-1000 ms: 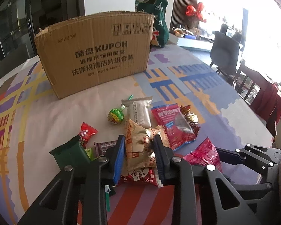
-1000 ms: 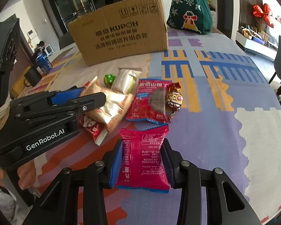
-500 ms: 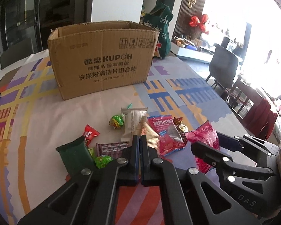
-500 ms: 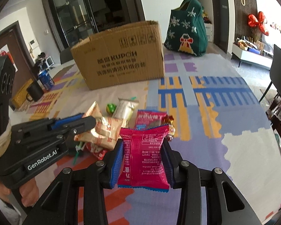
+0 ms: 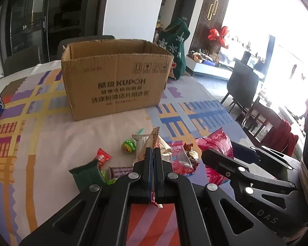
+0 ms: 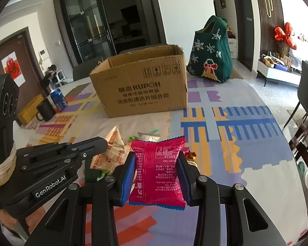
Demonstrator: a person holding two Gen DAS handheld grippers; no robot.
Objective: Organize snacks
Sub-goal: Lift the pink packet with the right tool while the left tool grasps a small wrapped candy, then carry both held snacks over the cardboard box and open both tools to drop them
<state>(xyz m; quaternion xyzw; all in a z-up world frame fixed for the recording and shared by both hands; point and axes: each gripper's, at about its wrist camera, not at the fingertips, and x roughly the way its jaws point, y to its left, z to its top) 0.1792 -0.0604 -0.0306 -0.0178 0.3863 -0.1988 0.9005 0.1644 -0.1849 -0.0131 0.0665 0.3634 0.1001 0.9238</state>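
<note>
Evidently light and crinkly, the magenta snack packet (image 6: 157,170) is clamped across its sides by the right gripper (image 6: 156,172), while the beige biscuit packet (image 5: 154,145) is pinched thin by the left gripper (image 5: 153,162).

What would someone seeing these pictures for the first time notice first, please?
Probably the magenta snack packet, clamped upright in the right hand-held gripper in the foreground. Behind it the open KUPOH cardboard box stands in the middle of the patterned tablecloth. The left hand-held gripper is shut on a tan biscuit packet, above the loose snacks lying in front of the box.
</note>
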